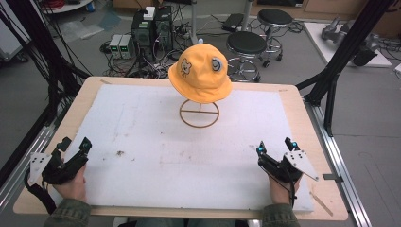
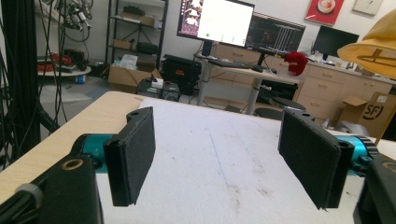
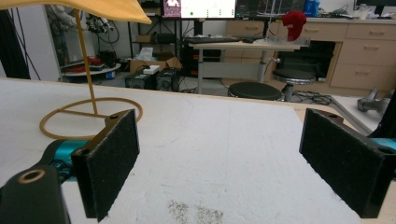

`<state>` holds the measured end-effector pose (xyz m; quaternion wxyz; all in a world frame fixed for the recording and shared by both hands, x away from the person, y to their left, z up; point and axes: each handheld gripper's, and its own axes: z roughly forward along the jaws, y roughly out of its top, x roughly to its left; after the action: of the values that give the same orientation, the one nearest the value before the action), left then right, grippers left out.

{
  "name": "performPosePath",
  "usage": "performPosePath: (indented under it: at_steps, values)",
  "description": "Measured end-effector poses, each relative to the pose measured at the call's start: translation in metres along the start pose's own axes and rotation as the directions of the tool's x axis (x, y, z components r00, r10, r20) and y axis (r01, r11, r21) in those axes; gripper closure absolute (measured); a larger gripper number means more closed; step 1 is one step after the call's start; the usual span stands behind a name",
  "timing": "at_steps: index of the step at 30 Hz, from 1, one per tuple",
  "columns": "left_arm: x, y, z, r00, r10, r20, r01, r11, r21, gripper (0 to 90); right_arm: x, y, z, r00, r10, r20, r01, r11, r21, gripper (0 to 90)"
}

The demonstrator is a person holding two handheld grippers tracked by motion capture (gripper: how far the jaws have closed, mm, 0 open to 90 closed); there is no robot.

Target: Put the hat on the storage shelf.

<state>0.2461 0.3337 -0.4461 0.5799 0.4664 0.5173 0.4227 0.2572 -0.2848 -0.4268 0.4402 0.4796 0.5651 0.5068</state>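
Overhead, yellow bucket hat [image 1: 201,72] tops wire stand [image 1: 199,113]; both grippers gape, empty.

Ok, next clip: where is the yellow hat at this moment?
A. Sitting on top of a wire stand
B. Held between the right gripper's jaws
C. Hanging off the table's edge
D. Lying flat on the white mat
A: the yellow hat sits on the wire stand at the far side of the white mat, well apart from the left gripper and the right gripper, both open and empty.
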Motion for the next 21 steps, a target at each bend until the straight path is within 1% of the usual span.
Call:
performPosePath:
  at_steps: [5, 8, 10, 14, 21]
  values:
    - [-0.0007, -0.0001, 0.0005, 1.0, 0.002, 0.002, -0.002, 1.0, 0.001, 27.7, -0.0002, -0.002, -0.0008, 0.9997, 0.015, -0.02, -0.015, 1.0, 0.007, 10.9]
    - [-0.0012, -0.0004, 0.0009, 1.0, 0.004, 0.006, -0.004, 1.0, 0.004, 27.7, 0.0, -0.0027, -0.0013, 0.9998, 0.004, -0.022, -0.004, 1.0, 0.004, 10.9]
    - [-0.0012, -0.0007, 0.0013, 1.0, 0.004, 0.006, -0.004, 1.0, 0.005, 27.8, 0.0005, -0.0032, -0.0019, 0.9996, 0.012, -0.024, -0.011, 1.0, 0.01, 10.9]
    - [-0.0018, -0.0006, 0.0013, 1.0, 0.002, 0.009, -0.002, 1.0, 0.007, 27.8, 0.0, -0.0038, -0.0023, 0.9996, 0.004, -0.026, -0.004, 1.0, 0.008, 10.9]
    - [-0.0015, -0.0013, 0.0023, 0.9999, -0.003, 0.016, 0.003, 0.9998, 0.018, 27.7, 0.0001, -0.0036, -0.0043, 0.9989, 0.018, -0.044, -0.018, 1.0, -0.004, 10.9]
